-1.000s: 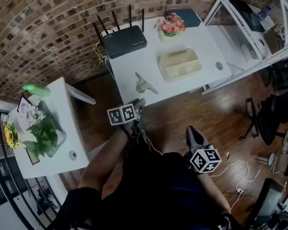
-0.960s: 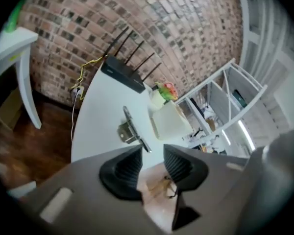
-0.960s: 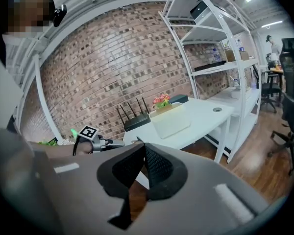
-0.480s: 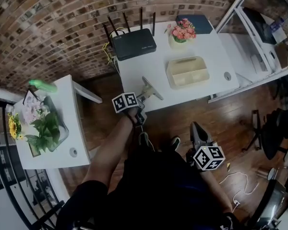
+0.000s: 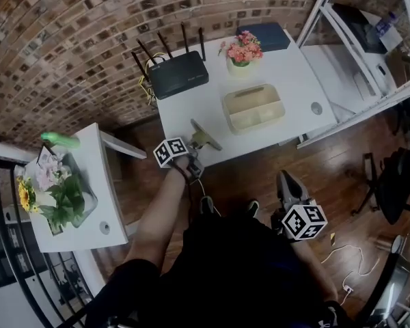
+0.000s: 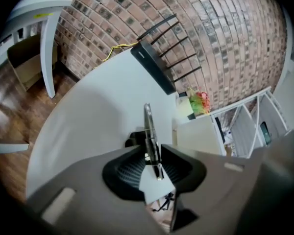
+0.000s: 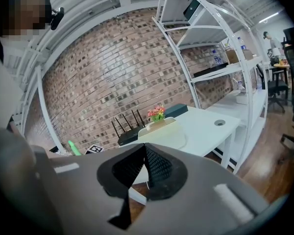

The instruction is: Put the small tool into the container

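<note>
Small tool [image 6: 148, 131]: lies on the white table [image 5: 191, 108] near its front edge, between the left gripper's pads, its long end reaching out past their tips.
Left gripper [image 6: 153, 153]: low at the table edge, jaws closing on either side of the tool.
Right gripper [image 7: 145, 148]: jaws together with nothing between them, held over the wood floor, well apart from the left gripper.
Container [image 5: 253, 108]: beige with compartments, beyond the left gripper and to its right, apart from the tool.
Router [image 5: 180, 74]: black with antennas, far beyond the left gripper.
</note>
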A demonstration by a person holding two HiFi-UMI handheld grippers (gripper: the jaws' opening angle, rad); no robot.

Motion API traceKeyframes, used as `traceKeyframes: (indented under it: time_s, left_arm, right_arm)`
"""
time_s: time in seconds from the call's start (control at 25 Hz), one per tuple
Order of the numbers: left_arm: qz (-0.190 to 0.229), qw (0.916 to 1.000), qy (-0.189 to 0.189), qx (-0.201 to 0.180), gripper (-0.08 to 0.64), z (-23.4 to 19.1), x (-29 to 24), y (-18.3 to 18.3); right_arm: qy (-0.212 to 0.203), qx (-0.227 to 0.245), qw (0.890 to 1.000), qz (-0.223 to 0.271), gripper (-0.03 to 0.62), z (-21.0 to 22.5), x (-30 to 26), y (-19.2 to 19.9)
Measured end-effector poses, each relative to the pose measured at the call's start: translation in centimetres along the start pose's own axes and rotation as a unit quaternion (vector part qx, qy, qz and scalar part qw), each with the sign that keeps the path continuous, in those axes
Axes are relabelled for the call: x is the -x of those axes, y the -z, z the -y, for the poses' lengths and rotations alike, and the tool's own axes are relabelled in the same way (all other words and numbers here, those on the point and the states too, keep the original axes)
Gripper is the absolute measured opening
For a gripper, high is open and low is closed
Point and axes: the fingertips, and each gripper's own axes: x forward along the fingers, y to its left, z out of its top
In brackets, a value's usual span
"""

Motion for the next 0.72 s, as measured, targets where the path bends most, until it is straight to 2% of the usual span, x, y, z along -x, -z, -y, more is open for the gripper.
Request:
traceKeyframes:
  time_s: [0.16,0.36,0.56,0.72]
  left_arm:
    - [-0.003,0.9999,0.011,0.001,0.017,0.7,-0.2,0.0]
    - [0.006,0.9998,0.010,-0.017,0.011,1.4,0.4,-0.2]
    - [0.018,0.9969,0.025,-0.073,0.009,3.4,1.8,-0.4]
    - [0.047,0.9895,0.041,-0.131,0.009,6.2,3.8,-1.5]
  right_arm:
    - [0.002,-0.003,1.000,-0.005,0.009,0.9,0.0,0.0]
    - [-0.003,-0.009,1.000,-0.010,0.009,1.0,-0.2,0.0]
    - [-0.011,-0.013,1.000,-0.015,0.008,0.8,-0.6,0.4]
    - [-0.018,-0.012,1.000,-0.018,0.008,0.4,-0.9,0.5]
